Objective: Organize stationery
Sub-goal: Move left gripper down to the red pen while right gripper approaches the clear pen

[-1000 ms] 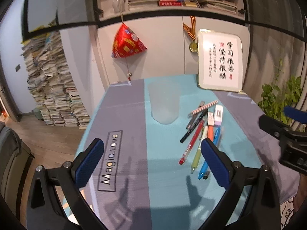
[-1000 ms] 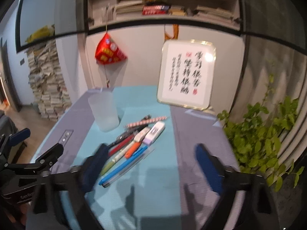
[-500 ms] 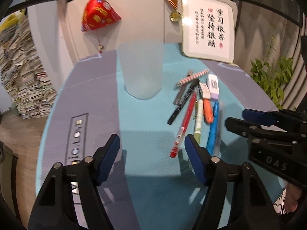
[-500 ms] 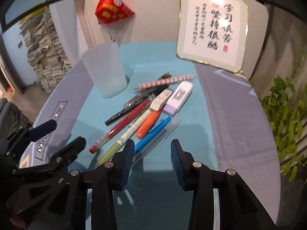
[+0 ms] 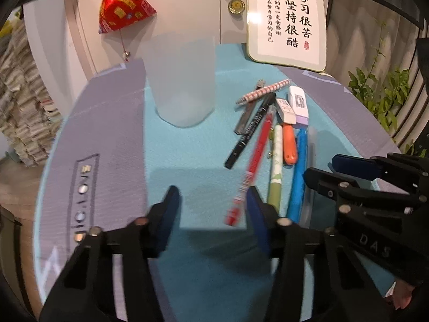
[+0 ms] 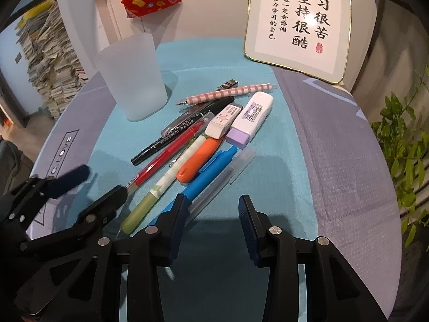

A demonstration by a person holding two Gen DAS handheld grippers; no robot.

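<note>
A frosted cup (image 5: 182, 80) (image 6: 134, 77) stands on the teal mat. Right of it lies a heap of stationery: red pen (image 5: 261, 145) (image 6: 171, 155), black marker (image 6: 182, 131), green-white pen (image 6: 161, 185), orange highlighter (image 6: 198, 161), blue pen (image 6: 211, 174), striped pencil (image 6: 228, 94), white eraser (image 6: 224, 123), purple-white eraser (image 6: 252, 115). My left gripper (image 5: 213, 209) (image 6: 91, 185) hovers low at the red pen's near tip, jaws closing, pads pressing on nothing. My right gripper (image 6: 213, 212) (image 5: 332, 173) hangs half-open by the blue pen's near end, gripping nothing.
A framed calligraphy plaque (image 6: 297, 24) leans against the wall at the back right of the round table. A red pouch (image 5: 123, 8) and a medal (image 5: 236, 5) hang on the cabinet behind. A green plant (image 6: 402, 145) stands off the right edge, paper stacks (image 6: 51, 61) far left.
Both grippers have sunk toward the table and tipped downward, closing in on the near ends of the pens. Both pairs of jaws have narrowed from wide open.
</note>
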